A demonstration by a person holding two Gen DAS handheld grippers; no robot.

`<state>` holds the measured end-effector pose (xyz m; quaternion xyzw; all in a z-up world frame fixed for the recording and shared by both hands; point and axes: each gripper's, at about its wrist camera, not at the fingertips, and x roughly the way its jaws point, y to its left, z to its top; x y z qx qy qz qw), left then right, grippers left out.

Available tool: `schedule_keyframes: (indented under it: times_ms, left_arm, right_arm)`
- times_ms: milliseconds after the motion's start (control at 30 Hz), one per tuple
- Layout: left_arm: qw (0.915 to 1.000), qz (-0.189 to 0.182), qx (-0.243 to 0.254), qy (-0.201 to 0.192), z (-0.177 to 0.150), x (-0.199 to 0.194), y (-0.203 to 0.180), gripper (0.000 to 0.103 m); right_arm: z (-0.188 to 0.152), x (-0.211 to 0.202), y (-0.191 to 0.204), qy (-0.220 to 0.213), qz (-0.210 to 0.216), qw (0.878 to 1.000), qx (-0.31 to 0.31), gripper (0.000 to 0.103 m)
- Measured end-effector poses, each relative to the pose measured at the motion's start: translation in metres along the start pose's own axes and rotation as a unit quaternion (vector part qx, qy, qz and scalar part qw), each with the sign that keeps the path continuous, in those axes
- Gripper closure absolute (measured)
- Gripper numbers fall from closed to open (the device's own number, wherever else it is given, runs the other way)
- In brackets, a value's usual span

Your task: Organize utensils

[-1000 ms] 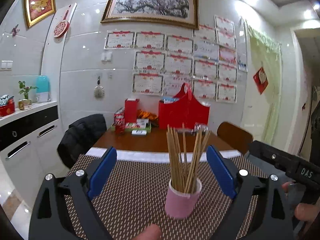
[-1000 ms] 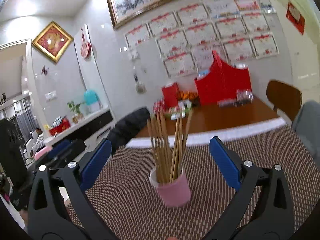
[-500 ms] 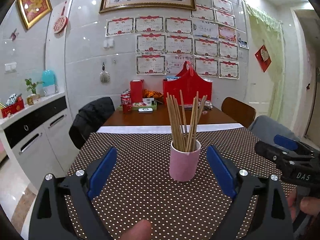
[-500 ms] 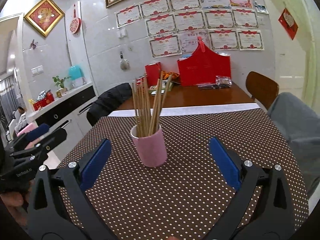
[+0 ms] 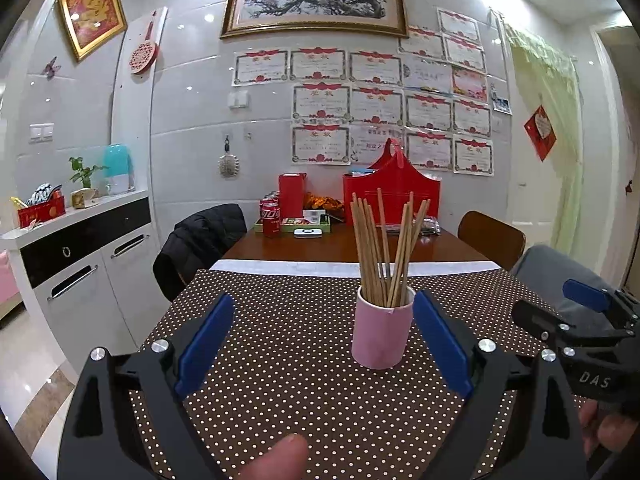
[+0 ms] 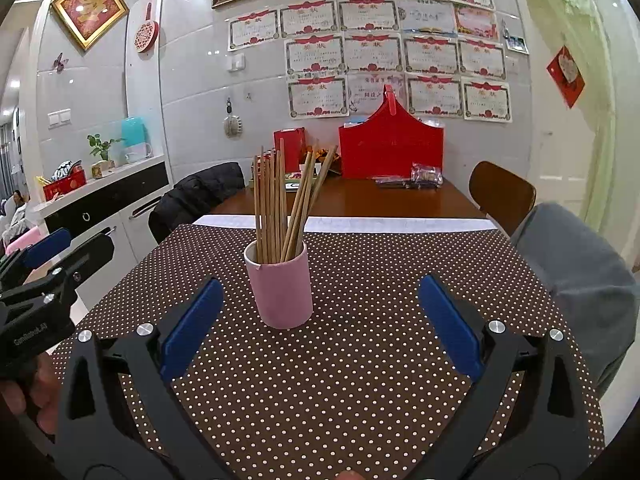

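Both my grippers, left (image 5: 323, 345) and right (image 6: 318, 322), are spread wide, empty. Cup (image 6: 280, 286) upright on mat (image 6: 360, 360), holding chopsticks (image 6: 280, 204): light, stiff, smooth; I'd pinch mid-shaft.

- Left wrist view: low over the dotted tablecloth (image 5: 304, 344), facing the far tiled wall; pink cup (image 5: 382, 330) near, right of centre.
- Right wrist view: same heading, cup (image 6: 282, 292) nearer, left of centre.
- Both 2 views share cup, tablecloth, wall.

Wooden chopsticks (image 6: 280, 204) stand fanned (tips up) in an upright pink cup (image 6: 282, 292).
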<state>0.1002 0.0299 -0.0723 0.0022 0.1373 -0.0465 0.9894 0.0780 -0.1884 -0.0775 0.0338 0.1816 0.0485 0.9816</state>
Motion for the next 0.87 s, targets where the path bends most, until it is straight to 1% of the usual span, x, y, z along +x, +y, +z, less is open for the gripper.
schedule_keyframes:
  times_ms: [267,433,500,667,867]
  left_arm:
    - [0.9999,0.008,-0.006,-0.003,-0.004,-0.002,-0.003,0.013]
    - [0.9998,0.004,-0.017,-0.010,-0.004,-0.006,0.000,0.012]
    - [0.9996,0.006,-0.022,-0.018,-0.003,-0.010,0.002,0.012]
    - [0.9996,0.002,-0.022,-0.019,-0.002,-0.011,0.002,0.012]
    - [0.9995,0.013,-0.017,-0.023,0.000,-0.012,0.000,0.012]
  right_arm:
    - [0.002,-0.012,0.007,-0.028,-0.015,0.999,-0.009,0.006]
    - [0.004,-0.017,0.011,-0.043,-0.017,0.999,-0.012,0.006]
    - [0.005,-0.018,0.011,-0.045,-0.016,0.999,-0.011,0.006]
    - [0.005,-0.019,0.012,-0.048,-0.013,0.999,-0.010,0.006]
    - [0.007,-0.022,0.015,-0.049,-0.008,0.999,-0.007,0.006]
